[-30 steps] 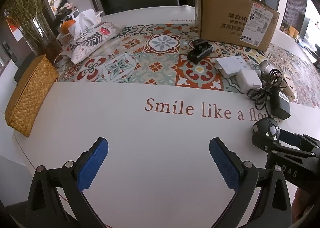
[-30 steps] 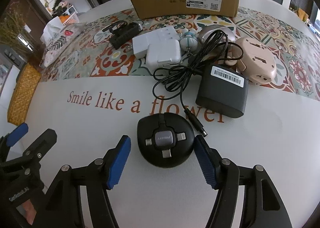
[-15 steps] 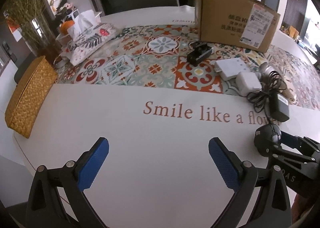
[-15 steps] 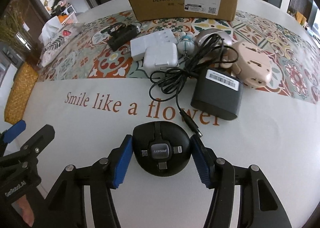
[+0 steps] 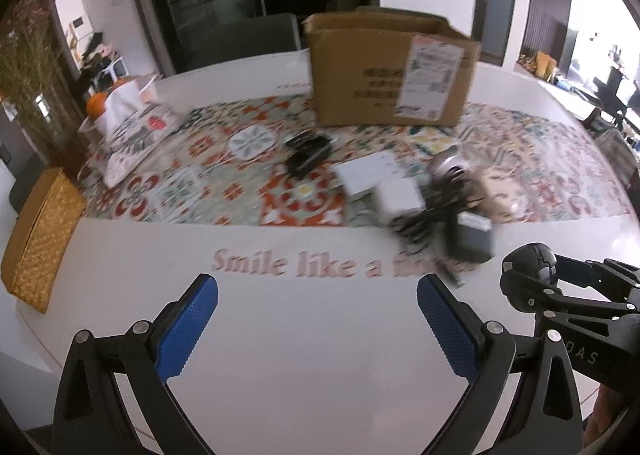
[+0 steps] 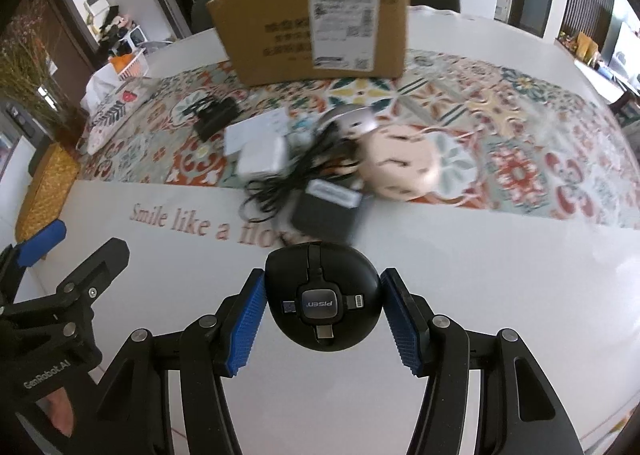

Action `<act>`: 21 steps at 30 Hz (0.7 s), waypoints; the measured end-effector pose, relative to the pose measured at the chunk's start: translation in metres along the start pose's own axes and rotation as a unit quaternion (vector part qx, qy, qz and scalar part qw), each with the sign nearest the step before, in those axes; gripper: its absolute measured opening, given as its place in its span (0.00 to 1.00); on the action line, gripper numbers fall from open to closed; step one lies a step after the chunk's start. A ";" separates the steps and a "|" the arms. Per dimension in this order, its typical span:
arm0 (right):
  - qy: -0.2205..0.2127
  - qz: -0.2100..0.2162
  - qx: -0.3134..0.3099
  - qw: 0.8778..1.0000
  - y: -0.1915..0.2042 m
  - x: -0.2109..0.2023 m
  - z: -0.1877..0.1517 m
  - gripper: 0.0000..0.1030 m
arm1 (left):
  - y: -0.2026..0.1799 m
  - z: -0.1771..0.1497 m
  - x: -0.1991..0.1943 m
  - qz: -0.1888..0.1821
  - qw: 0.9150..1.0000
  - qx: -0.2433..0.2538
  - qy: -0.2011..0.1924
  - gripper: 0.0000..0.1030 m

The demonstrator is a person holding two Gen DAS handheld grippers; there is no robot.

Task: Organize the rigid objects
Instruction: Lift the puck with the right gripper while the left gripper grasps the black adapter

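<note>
Right wrist view first: the right gripper [image 6: 322, 305] is clamped tight on the round black cable hub [image 6: 322, 297], both blue pads pressed against its sides, and the hub looks lifted clear of the white desk [image 6: 480, 275]. Over at the lower left of that view sits the left gripper [image 5: 316, 319]; from its own camera its jaws stand wide apart with nothing between them, only bare desk below.

So one piece is in hand, and that looks like the opening move. Nothing can be seen inside the box from here, so what has already been stored I cannot tell.

Just beyond the hub lies the cluster left to sort: the dark power adapter [image 6: 326, 207] with its tangled black cord [image 6: 276, 187], the white charger block [image 6: 262, 161] beside a flat white box [image 6: 256, 131], a silvery rounded gadget [image 6: 354, 121] and a beige rounded device [image 6: 396, 165] packed close together. A small black item [image 6: 214, 115] sits a little apart on the patterned runner [image 6: 520, 135].

Farthest back, the cardboard box [image 6: 312, 27] stands open-topped, the likely destination.

Room to move: the near desk is open, but the direct line to the box passes over the pile, and that cord could snag. The box's front wall needs clearing. A woven basket [image 5: 38, 239] hugs the left desk edge.
</note>
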State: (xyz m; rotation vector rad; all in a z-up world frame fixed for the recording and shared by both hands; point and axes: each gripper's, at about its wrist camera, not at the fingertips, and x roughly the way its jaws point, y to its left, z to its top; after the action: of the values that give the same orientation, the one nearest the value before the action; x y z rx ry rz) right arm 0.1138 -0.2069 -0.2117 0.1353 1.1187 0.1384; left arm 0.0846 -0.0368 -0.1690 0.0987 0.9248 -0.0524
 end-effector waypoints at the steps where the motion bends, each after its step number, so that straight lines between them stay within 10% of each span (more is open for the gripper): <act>1: -0.003 0.000 0.003 1.000 -0.008 -0.003 0.001 0.56 | -0.007 0.002 -0.002 -0.004 1.000 0.000 -0.006 0.99; 21: 0.002 -0.027 0.045 0.999 -0.125 0.003 0.003 0.56 | -0.128 0.013 0.052 -0.043 0.996 0.074 0.001 0.94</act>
State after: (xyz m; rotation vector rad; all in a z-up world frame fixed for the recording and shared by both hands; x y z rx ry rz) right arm 0.1234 -0.3290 -0.2349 0.1853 1.1315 0.0401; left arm 0.1148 -0.1652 -0.2106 0.1966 0.9271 -0.1998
